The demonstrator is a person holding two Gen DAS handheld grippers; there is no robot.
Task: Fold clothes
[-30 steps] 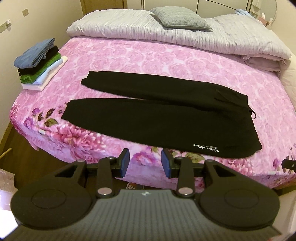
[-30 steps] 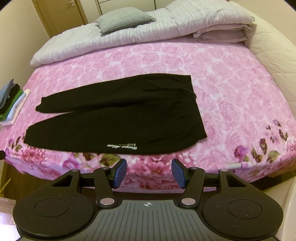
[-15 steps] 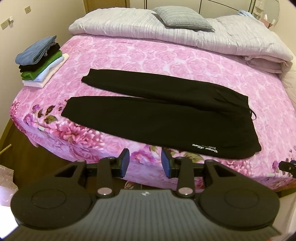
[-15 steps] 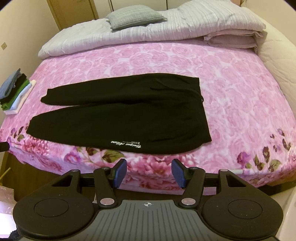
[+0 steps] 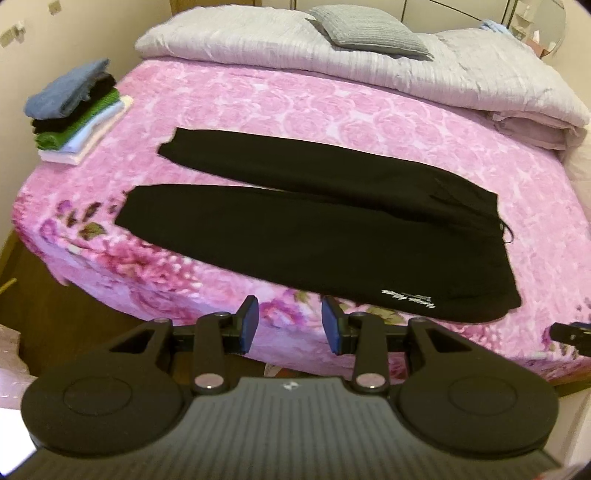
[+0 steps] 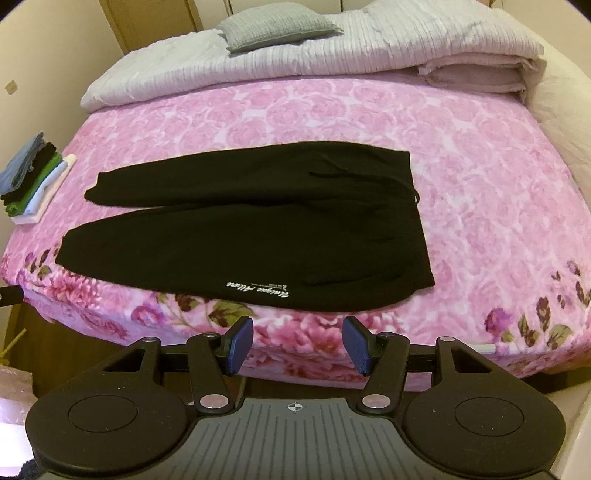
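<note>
Black trousers point(image 5: 314, 229) point(image 6: 258, 229) lie flat on the pink floral bed, waistband to the right, both legs stretched left and slightly apart, white lettering near the front hem. My left gripper point(image 5: 290, 325) hovers open over the bed's near edge, below the nearer leg, nothing between its blue pads. My right gripper point(image 6: 297, 347) is open too, above the bed's front edge just below the lettering, holding nothing. Neither touches the trousers.
A stack of folded clothes point(image 5: 74, 110) point(image 6: 33, 177) sits at the bed's left edge. A folded grey quilt point(image 5: 388, 74) and a grey pillow point(image 6: 273, 31) lie across the far end. The bed point(image 5: 369, 122) drops off to wooden floor point(image 5: 70, 306) at the front left.
Both views have shifted slightly, the bed sitting a little lower and nearer in frame. The trousers have not moved and both grippers stay open.
</note>
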